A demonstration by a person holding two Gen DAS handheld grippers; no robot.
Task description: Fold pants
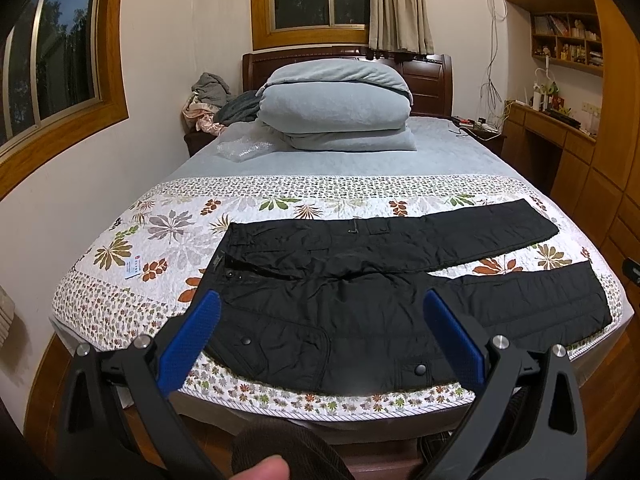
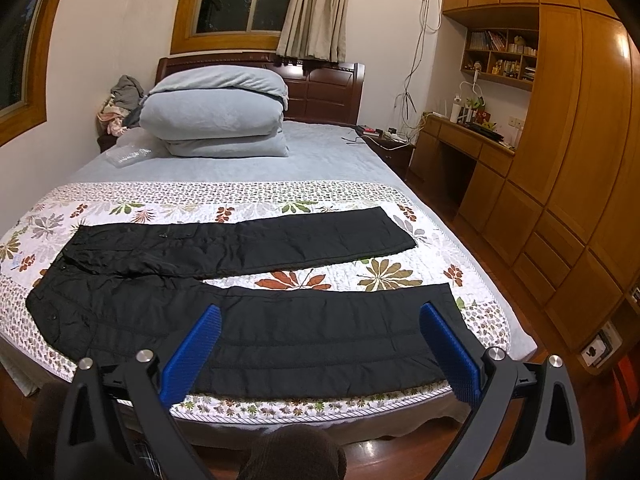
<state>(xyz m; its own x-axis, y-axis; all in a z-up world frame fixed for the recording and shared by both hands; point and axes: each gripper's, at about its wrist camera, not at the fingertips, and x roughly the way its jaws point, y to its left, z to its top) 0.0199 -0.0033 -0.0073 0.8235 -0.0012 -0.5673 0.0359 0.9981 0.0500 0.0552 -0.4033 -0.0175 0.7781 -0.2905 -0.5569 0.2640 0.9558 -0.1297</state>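
From the left wrist view, the left gripper [image 1: 322, 312] hangs above the near edge of the bed [image 1: 460, 160] with its blue fingers [image 1: 192, 340] spread wide, gripping nothing. Black pants [image 1: 360, 300] lie flat and unfolded on the floral quilt [image 1: 160, 232], waistband to the left, both legs running off to the right with a gap between them. A stack of grey bedding [image 1: 336, 108] sits by the headboard.

From the right wrist view, the right gripper [image 2: 320, 320] is likewise spread and empty, hovering over the nearer pant leg [image 2: 320, 336]. The farther leg [image 2: 260, 244] lies apart, quilt showing between them.
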